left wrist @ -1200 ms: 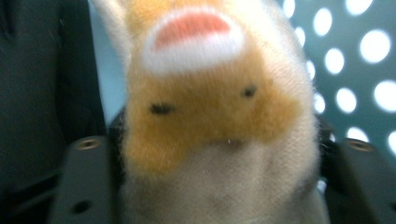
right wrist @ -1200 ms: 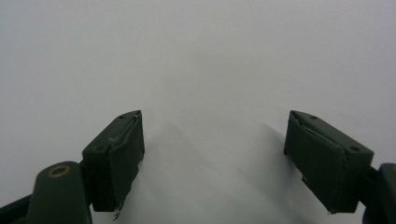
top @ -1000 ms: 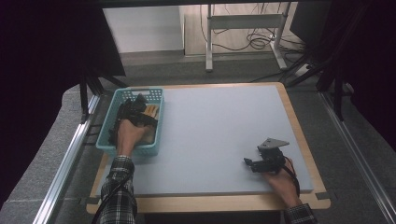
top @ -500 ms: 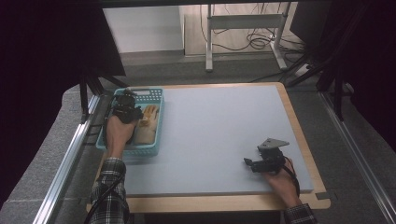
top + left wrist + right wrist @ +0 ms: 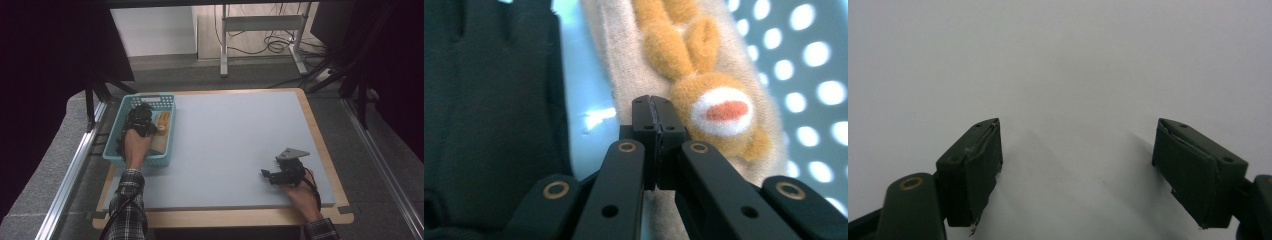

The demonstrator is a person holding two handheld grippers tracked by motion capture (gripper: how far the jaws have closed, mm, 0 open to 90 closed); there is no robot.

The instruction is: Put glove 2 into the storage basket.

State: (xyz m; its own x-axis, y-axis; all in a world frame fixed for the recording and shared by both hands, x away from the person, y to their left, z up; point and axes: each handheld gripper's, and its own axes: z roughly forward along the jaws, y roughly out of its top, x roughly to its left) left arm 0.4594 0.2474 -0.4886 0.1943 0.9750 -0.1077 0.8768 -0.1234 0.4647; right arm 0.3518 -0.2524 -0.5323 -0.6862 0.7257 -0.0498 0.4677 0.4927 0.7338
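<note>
A teal basket stands at the table's left. In it lies a beige cloth piece with an orange plush bunny on it. Beside it is a black glove-like fabric. My left gripper reaches into the basket. Its jaws have just been closing and now stand shut at the bunny's edge, above the beige cloth. I cannot tell whether any cloth is pinched between them. My right gripper rests open on the blue-grey mat at the front right, with nothing between its jaws.
The mat covers a wooden board with a raised edge. Dark frame struts stand just left of the basket. A metal rail runs along the left side. A white table leg frame stands on the floor beyond.
The left hand shifted left in the basket, then came back right onto the beige piece. The right hand has kept still.
</note>
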